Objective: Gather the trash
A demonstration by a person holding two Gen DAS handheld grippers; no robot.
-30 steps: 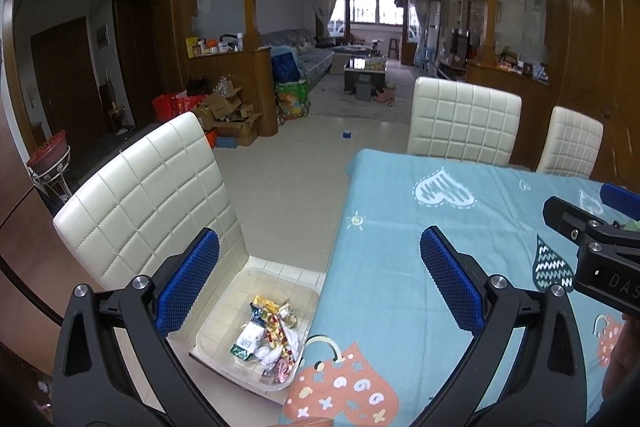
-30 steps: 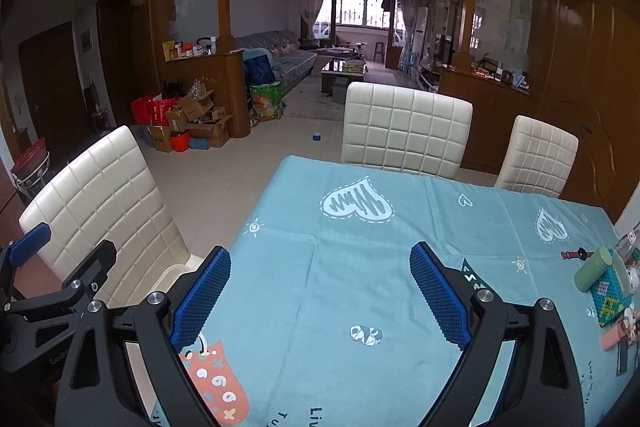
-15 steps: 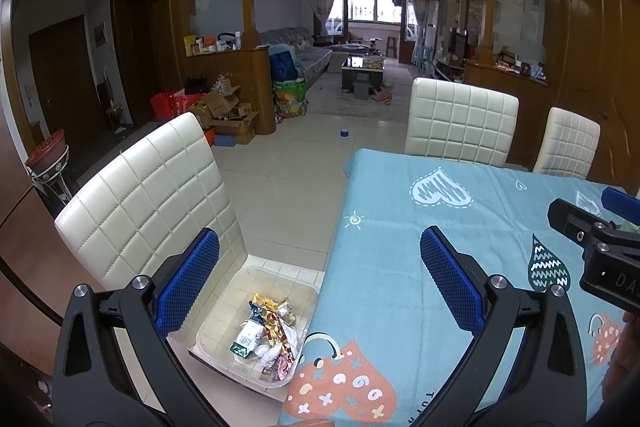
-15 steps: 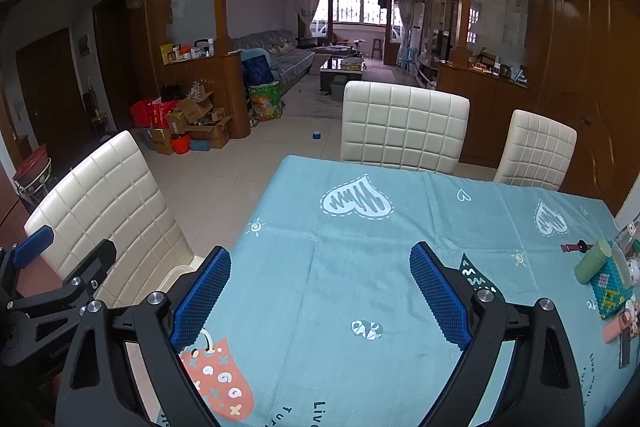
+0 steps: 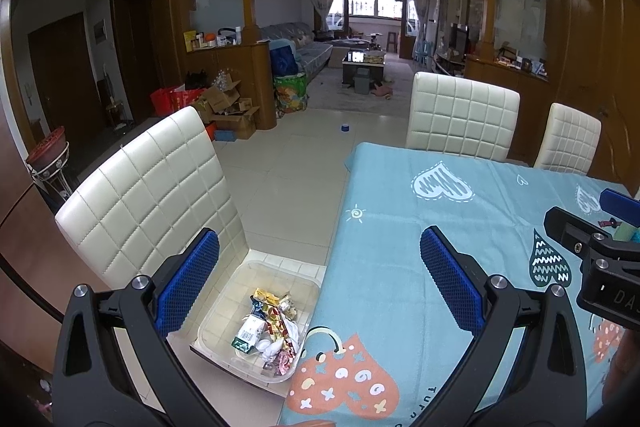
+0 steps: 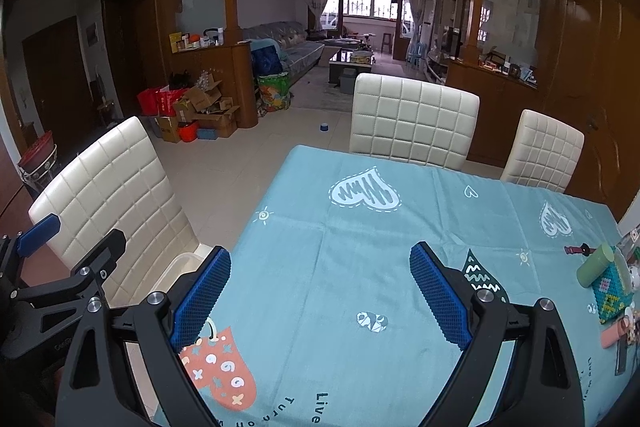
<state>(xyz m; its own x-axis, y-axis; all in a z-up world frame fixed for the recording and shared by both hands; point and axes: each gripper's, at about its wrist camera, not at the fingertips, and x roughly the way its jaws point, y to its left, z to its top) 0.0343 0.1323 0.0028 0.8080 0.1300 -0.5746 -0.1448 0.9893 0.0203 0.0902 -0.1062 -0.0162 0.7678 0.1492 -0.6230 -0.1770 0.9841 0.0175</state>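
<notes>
Wrappers and crumpled packets (image 5: pixel 267 331), the trash, lie heaped in a clear shallow plastic bin (image 5: pixel 224 311) that sits on the seat of a cream quilted leather chair (image 5: pixel 148 187), below and between the spread fingers of the left tool (image 5: pixel 318 287). That tool is released and holds nothing. The right tool (image 6: pixel 320 293) is likewise released and empty, hovering over the bench.

Judging by the bare cloth ahead of both tools, collecting looks nearly done or between pickups. The only loose things on the bench are crowded at its far right edge, to the right of the right tool: a pale green cylinder (image 6: pixel 595 265), a beaded green-and-blue pouch (image 6: pixel 610 291) and a pink tube (image 6: pixel 612 337). Whether any of these is trash I cannot tell. If one is, the next move calls for swinging the right tool rightward, closing on it, then carrying it across to the bin.

A light blue tablecloth printed with hearts (image 6: pixel 360 267) covers the bench. Two more cream chairs (image 6: pixel 414 119) stand beyond the tools, then pale floor tiles (image 5: pixel 288 179), cardboard boxes (image 6: pixel 208 107) against a wooden partition, and a sitting room with a window.
</notes>
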